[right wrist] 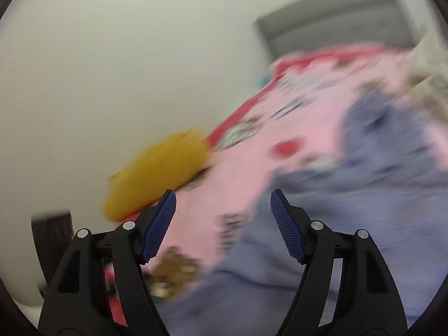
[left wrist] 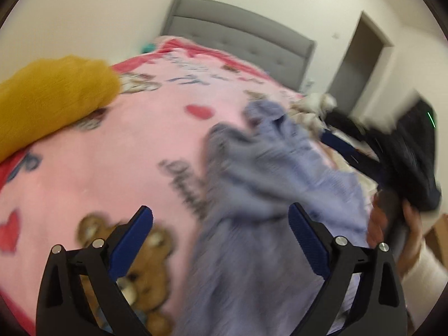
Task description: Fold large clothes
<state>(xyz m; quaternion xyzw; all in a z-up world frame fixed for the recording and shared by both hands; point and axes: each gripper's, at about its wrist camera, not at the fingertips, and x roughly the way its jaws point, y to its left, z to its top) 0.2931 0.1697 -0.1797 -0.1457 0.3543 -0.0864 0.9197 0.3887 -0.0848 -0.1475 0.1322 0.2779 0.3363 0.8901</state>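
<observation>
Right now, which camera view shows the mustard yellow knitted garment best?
The left wrist view: the mustard yellow knitted garment is large and fairly sharp there, with visible weave, though cut by the frame edge. The right wrist view shows it whole but smaller and blurred.

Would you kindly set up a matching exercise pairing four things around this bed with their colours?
Things:
1. rumpled garment
2. blanket
3. headboard
4. bundle at the bed's edge

Colours:
A. grey
B. mustard yellow
C. lavender blue
D. pink with hearts and bears

Pairs: 1-C, 2-D, 3-A, 4-B
</observation>
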